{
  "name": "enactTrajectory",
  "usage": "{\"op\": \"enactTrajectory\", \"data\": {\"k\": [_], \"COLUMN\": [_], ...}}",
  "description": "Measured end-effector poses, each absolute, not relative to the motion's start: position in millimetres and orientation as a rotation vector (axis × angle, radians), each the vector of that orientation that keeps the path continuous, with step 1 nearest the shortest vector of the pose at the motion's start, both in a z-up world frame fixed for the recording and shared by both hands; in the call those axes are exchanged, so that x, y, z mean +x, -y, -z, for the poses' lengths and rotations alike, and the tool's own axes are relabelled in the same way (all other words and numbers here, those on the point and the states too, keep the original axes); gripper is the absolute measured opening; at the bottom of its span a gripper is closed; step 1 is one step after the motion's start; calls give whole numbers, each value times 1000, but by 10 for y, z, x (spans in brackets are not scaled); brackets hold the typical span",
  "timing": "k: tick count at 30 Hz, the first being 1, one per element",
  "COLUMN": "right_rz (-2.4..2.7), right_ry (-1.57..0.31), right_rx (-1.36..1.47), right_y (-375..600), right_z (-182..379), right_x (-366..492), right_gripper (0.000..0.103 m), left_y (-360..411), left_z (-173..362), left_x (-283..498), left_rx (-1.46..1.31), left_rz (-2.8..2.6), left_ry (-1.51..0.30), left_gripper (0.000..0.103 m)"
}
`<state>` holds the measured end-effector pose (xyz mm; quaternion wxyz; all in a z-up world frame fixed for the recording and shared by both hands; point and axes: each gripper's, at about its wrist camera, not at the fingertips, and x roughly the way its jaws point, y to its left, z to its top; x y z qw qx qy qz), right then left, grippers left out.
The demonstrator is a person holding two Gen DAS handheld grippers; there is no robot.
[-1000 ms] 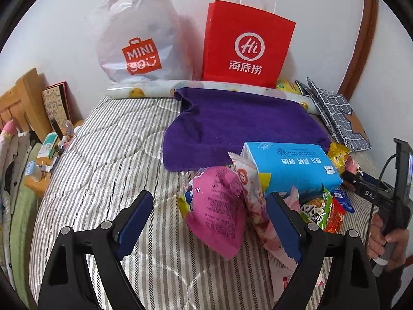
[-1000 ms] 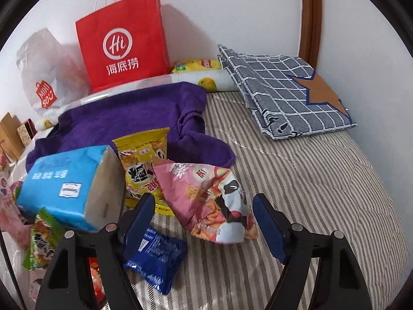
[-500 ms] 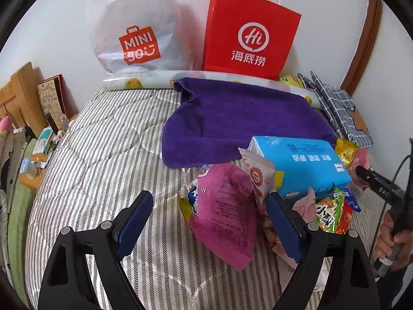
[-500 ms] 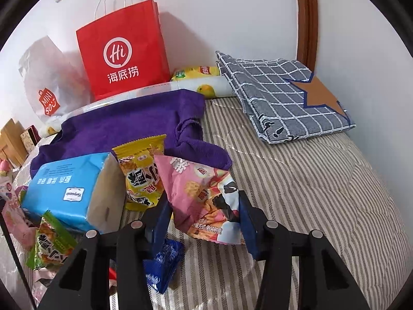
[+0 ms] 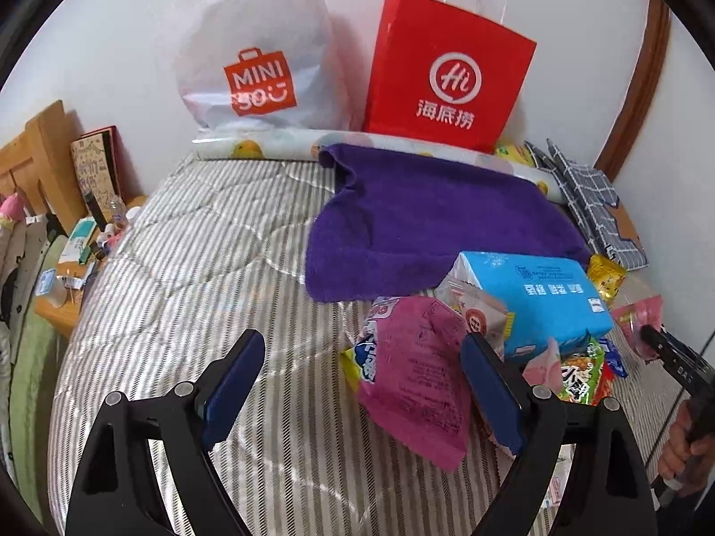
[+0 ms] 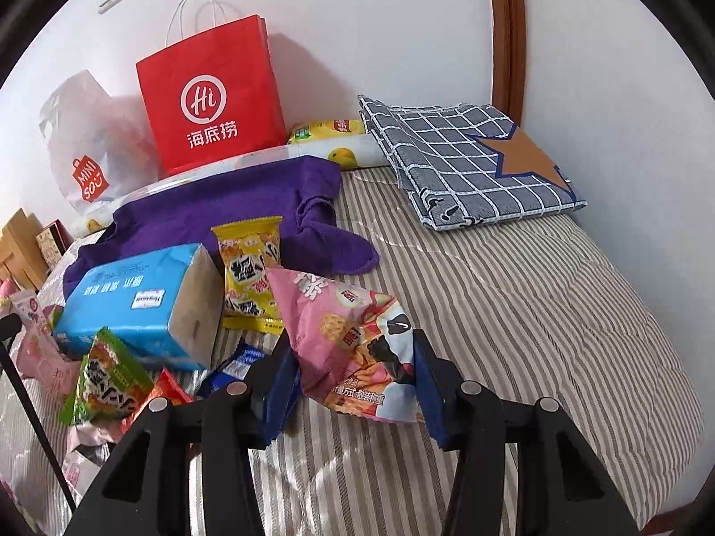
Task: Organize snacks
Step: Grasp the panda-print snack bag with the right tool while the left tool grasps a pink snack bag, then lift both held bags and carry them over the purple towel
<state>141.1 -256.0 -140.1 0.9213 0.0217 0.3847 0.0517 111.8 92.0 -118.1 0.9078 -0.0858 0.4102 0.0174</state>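
We are pinching the pink cracker bag [image 6: 353, 348] in the right claw [image 6: 353, 379], whose jaws have just been closing on it, so it is lifting clear of the snack pile [image 6: 134, 335] on the bed [image 6: 536, 335]. Our left claw [image 5: 362, 384] is hanging spread and empty, waiting over the magenta packet [image 5: 415, 375].

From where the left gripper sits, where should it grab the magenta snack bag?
Grip the magenta snack bag across its flat lower half, coming straight ahead and down. That end points toward the left gripper, which is open, and lies clear on the striped quilt; its upper end is wedged among other packets.
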Motion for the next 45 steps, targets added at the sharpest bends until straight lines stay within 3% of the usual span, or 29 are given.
{"op": "enactTrajectory", "data": {"k": [11,13,15,18,45], "right_rz": [-100,-98,-99,-104,-108], "right_ry": [-823,-821,-819,-822,-710], "right_rx": [33,30,29,33,40], "right_y": [2613,2600,2586,2581,2513], "right_z": [1489,1492,1485,1475,1046], "right_x": [1201,1189,1178,1169,715], "right_gripper": [47,47,47,47,46], "left_y": [-838,-843,-848,-842,-1127], "left_z": [1419,1428,1417,1387,968], "left_x": [1390,1378,1346,1298,619], "left_rx": [-190,-199,-229,-254,-240], "left_rz": [28,46,94,136,36], "left_ry": [-906,-900,-894,-883,-749], "left_gripper": [87,82,59,36,34]}}
